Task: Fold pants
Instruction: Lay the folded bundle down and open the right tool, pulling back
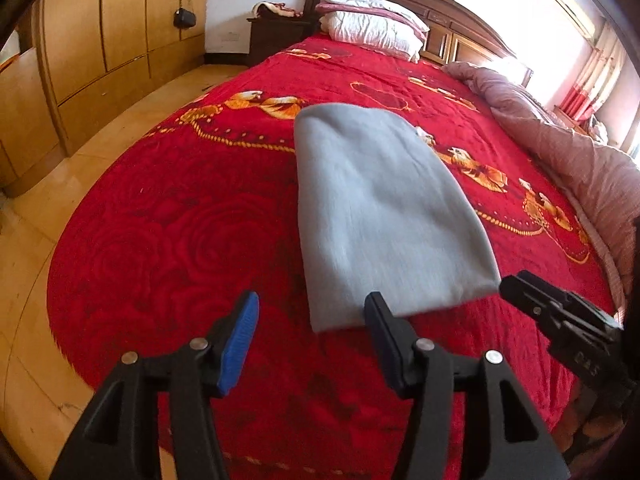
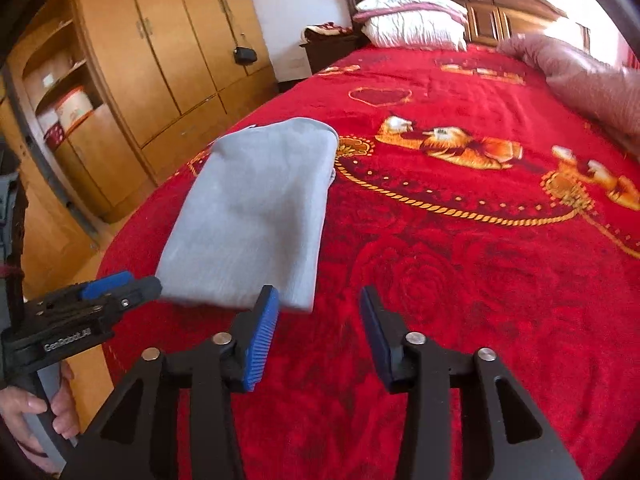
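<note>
Pants (image 1: 384, 208) looked like a plain light-grey knit, already folded into 1 compact oblong stack – smooth top face, no visible wrinkles, rounded fold at the far end, layered edges showing at the far right corner in my right wrist view. They lay flat on the red floral bedspread (image 1: 180, 240), toward the foot of the bed and nearer its left edge, well short of the pillows (image 1: 372, 24).

Long axis ran roughly along the bed, foot to headboard (image 1: 452, 12); near short edge pointed back at me, far end toward the pillows.

Left gripper (image 1: 312, 320) had its fingers spread apart, nothing between them. Near left corner of the pants sat in that gap from the camera's angle; its right finger (image 1: 380, 320) overlapped the near edge, but I couldn't tell contact.

Right gripper (image 2: 318, 312) was also spread wide and held nothing; it sat just beside the near right corner, blue pad (image 2: 264, 332) overlapping the hem in view.

Rolled pinkish quilt (image 1: 560, 148) lay along the bed's right side – apart from the pants.
</note>
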Action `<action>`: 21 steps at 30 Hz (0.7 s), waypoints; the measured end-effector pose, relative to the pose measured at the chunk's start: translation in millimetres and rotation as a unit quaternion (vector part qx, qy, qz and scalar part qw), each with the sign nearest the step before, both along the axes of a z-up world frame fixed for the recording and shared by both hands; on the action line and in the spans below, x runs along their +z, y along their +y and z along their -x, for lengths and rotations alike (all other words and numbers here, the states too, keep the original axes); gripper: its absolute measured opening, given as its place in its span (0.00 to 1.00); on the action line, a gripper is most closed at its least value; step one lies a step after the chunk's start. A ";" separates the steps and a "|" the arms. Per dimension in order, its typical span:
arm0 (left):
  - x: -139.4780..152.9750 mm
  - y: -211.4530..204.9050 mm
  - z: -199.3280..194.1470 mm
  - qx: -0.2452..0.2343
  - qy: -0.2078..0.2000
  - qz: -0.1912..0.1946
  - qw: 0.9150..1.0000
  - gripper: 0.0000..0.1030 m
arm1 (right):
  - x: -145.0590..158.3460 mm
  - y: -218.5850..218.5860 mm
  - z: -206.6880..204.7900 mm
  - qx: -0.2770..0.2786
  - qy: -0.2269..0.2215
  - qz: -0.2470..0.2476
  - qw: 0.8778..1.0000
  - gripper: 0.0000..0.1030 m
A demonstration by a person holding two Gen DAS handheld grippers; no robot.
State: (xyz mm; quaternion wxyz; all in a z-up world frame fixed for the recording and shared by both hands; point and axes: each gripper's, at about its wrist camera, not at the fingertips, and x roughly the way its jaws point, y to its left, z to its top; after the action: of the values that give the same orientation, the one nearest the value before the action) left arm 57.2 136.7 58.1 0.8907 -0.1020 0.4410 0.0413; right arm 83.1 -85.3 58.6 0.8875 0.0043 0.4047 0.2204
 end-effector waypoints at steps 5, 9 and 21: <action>-11.9 -11.6 9.1 0.003 0.013 -0.004 1.000 0.76 | -7.1 -3.5 15.8 -0.014 -0.007 0.023 1.000 0.70; -30.1 -21.9 5.5 -0.008 0.045 -0.025 0.999 0.86 | -19.7 -4.9 15.3 -0.016 0.009 0.037 0.999 0.78; -48.0 -25.0 0.3 0.010 0.054 -0.036 0.998 0.97 | -47.3 1.1 13.9 -0.007 0.021 0.067 0.997 0.85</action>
State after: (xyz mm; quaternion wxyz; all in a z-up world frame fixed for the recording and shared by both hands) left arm 56.9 111.7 10.1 0.8682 -0.0720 0.4857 0.0714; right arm 69.2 -84.2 11.3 0.8786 -0.0478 0.4372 0.1862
